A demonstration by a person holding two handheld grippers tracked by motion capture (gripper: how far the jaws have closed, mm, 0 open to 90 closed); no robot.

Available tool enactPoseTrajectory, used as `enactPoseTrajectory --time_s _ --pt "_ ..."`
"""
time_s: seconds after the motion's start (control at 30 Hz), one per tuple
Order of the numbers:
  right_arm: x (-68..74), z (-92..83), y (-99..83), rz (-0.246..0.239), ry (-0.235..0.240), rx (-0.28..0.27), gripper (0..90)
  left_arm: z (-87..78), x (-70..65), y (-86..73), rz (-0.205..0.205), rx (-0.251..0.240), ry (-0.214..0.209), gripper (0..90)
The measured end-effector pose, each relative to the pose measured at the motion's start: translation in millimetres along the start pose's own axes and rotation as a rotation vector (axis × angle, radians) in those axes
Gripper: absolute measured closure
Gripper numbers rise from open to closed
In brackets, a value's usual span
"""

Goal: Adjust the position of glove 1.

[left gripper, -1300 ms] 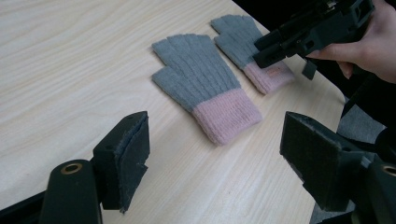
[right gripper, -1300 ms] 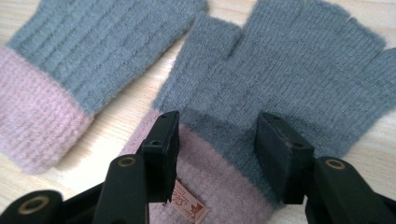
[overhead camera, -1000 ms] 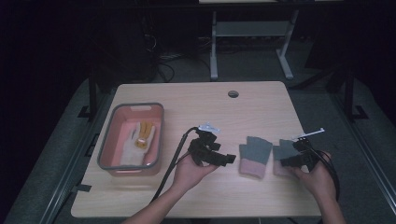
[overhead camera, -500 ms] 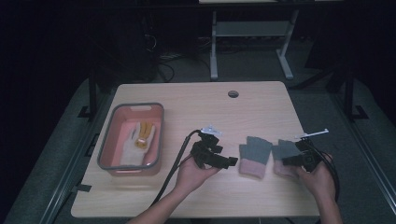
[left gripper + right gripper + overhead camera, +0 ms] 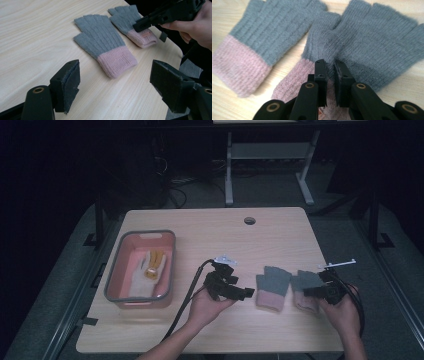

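Two grey gloves with pink cuffs lie side by side on the table (image 5: 210, 227). The right glove (image 5: 372, 42) has just been pinched at its cuff by the closing right gripper (image 5: 330, 67). The left gripper (image 5: 115, 82) is held wide and empty, just short of the left glove (image 5: 103, 45). The pick-up step seems begun; next, a lift toward the pink tub (image 5: 114, 287) is likely needed.

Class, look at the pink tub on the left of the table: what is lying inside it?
Inside the pink tub lies a pale glove with a yellow-orange piece on top near the far end. What that piece is cannot be told, and whatever lies beneath the glove is covered.
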State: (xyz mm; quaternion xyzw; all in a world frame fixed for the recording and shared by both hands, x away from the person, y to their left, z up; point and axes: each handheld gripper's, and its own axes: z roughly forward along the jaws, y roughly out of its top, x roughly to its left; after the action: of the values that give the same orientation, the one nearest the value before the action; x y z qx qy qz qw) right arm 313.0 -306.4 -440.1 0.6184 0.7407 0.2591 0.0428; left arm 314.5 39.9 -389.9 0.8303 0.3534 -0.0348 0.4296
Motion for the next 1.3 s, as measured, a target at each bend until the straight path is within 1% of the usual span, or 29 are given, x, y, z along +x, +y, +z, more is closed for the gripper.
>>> enactPoseTrajectory --time_s 0.07,0.1,0.2,0.27,0.33,0.37,0.4,0.43,0.47,0.5,0.53,0.57,0.77,0.8,0.83,0.87,0.93,0.97,1.0,1.1,1.13,1.17,1.2,1.3 --pt "0.8 -1.8 0.0 0.003 0.003 -0.006 82.0 -0.4 0.6 0.1 0.002 0.002 0.003 24.3" --pt "2.2 -5.2 0.0 -0.004 0.006 -0.015 82.0 -0.4 1.0 0.0 -0.005 -0.002 0.004 24.3" --pt "4.8 -8.1 0.3 -0.004 0.008 -0.021 82.0 -1.0 1.3 0.1 -0.004 0.0 0.004 24.3" --pt "7.3 -12.1 1.6 -0.011 0.01 -0.036 81.9 -2.5 1.8 0.5 -0.002 -0.003 0.006 24.3" --pt "12.1 -18.2 3.9 -0.018 0.02 -0.055 81.9 -4.6 3.0 1.4 -0.004 -0.007 0.01 24.3" --pt "14.3 -19.7 4.8 -0.03 0.02 -0.061 81.9 -5.2 3.4 1.7 -0.006 -0.009 0.012 24.3" --pt "14.3 -19.7 4.8 -0.03 0.02 -0.061 81.9 -5.2 3.4 1.7 -0.006 -0.009 0.012 24.3" --pt "20.3 -20.6 6.5 -0.041 0.02 -0.058 81.8 -5.7 3.8 1.8 -0.008 -0.011 0.012 24.3" --pt "23.0 -20.6 7.5 -0.05 0.02 -0.058 81.8 -5.7 3.8 1.8 -0.008 -0.011 0.012 24.3" --pt "25.9 -20.3 8.5 -0.053 0.02 -0.055 81.8 -5.7 3.6 1.6 -0.007 -0.009 0.014 24.2" --pt "25.9 -20.3 8.5 -0.053 0.02 -0.055 81.8 -5.7 3.6 1.6 -0.007 -0.009 0.014 24.2" --pt "31.5 -18.9 10.3 -0.059 0.028 -0.053 81.7 -5.7 3.5 1.4 -0.006 -0.008 0.014 24.2" --pt "48.2 -12.9 17.6 -0.082 0.038 -0.033 81.5 -7.0 3.4 1.2 -0.002 -0.01 0.016 24.3" --pt "48.2 -12.9 17.6 -0.082 0.038 -0.033 81.5 -7.0 3.4 1.2 -0.002 -0.01 0.016 24.2" --pt "53.6 -10.6 20.2 -0.083 0.048 -0.028 81.4 -7.4 3.8 1.2 -0.002 -0.007 0.018 24.2" --pt "55.8 -9.4 21.3 -0.085 0.054 -0.024 81.4 -7.4 3.8 1.2 -0.002 -0.007 0.018 24.2" --pt "58.3 -8.3 22.5 -0.086 0.053 -0.023 81.4 -8.1 4.6 1.3 -0.001 -0.005 0.022 24.3" --pt "62.5 -6.8 24.8 -0.09 0.049 -0.018 81.4 -8.5 5.1 1.3 -0.003 -0.008 0.021 24.3" --pt "62.5 -6.8 24.8 -0.09 0.049 -0.018 81.4 -8.5 5.1 1.3 -0.003 -0.008 0.021 24.2" --pt "71.2 -4.3 30.3 -0.094 0.049 -0.017 81.4 -9.2 5.5 1.1 -0.005 -0.008 0.023 24.3" --pt "71.2 -4.3 30.3 -0.094 0.049 -0.017 81.4 -9.2 5.5 1.1 -0.005 -0.008 0.023 24.3" --pt "77.1 -2.3 33.5 -0.094 0.047 -0.015 81.3 -9.3 6.1 1.0 -0.009 -0.009 0.019 24.2" --pt "77.1 -2.3 33.5 -0.094 0.047 -0.015 81.3 -9.3 6.1 1.0 -0.009 -0.009 0.019 24.3" --pt "85.8 3.0 38.1 -0.103 0.041 -0.007 81.1 -9.3 6.2 0.1 -0.01 -0.007 0.02 24.3"
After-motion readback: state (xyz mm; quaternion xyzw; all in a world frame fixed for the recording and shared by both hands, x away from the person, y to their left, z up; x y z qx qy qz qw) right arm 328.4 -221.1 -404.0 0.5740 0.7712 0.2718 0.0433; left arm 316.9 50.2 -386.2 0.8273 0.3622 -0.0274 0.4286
